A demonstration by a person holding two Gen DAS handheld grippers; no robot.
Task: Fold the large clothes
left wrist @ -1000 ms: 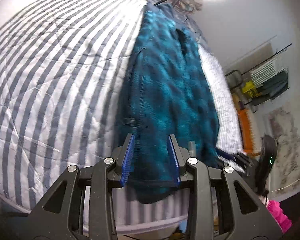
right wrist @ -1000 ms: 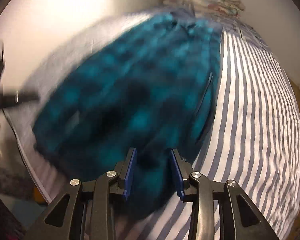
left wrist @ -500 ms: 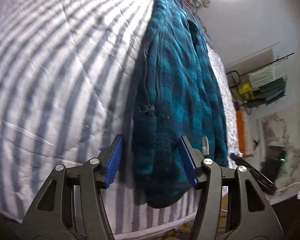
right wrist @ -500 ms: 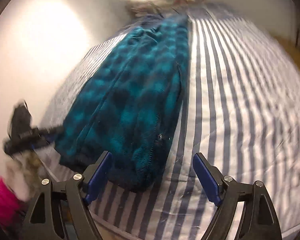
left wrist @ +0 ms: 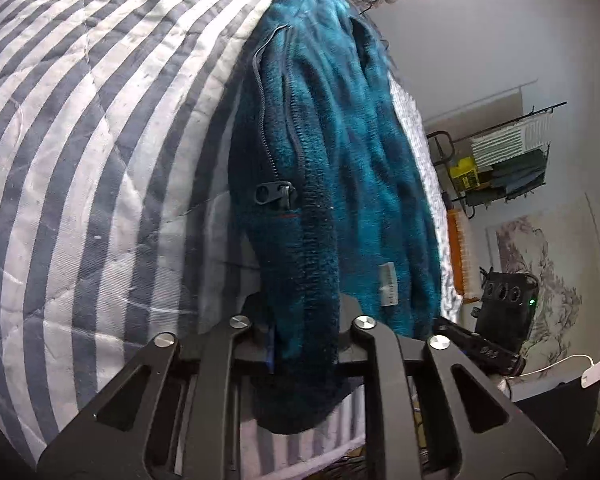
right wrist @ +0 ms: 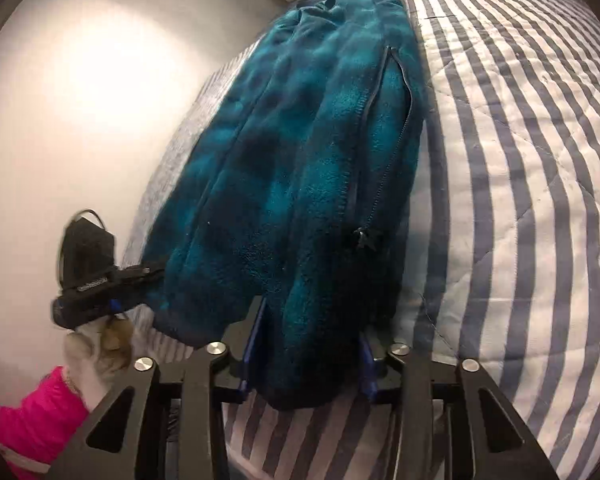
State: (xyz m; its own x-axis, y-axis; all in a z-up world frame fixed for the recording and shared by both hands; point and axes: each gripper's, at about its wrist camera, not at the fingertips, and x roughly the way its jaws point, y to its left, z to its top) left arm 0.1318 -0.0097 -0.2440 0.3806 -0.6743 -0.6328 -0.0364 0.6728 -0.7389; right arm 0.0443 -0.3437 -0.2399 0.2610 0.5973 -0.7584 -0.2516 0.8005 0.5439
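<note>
Since half a second ago both tools have come forward and closed: the left tool (left wrist: 304,344) now pinches the hem of the one teal fleece jacket (left wrist: 332,152), and the right tool (right wrist: 306,356) pinches the same hem at another spot. The jacket lies lengthwise ahead of each tool on the striped bed quilt (left wrist: 80,140), collar at the far end. Its hem hides most of both tools' blue pads. To the right tool's left, the other tool and a pink sleeve (right wrist: 32,420) are blurred.
</note>
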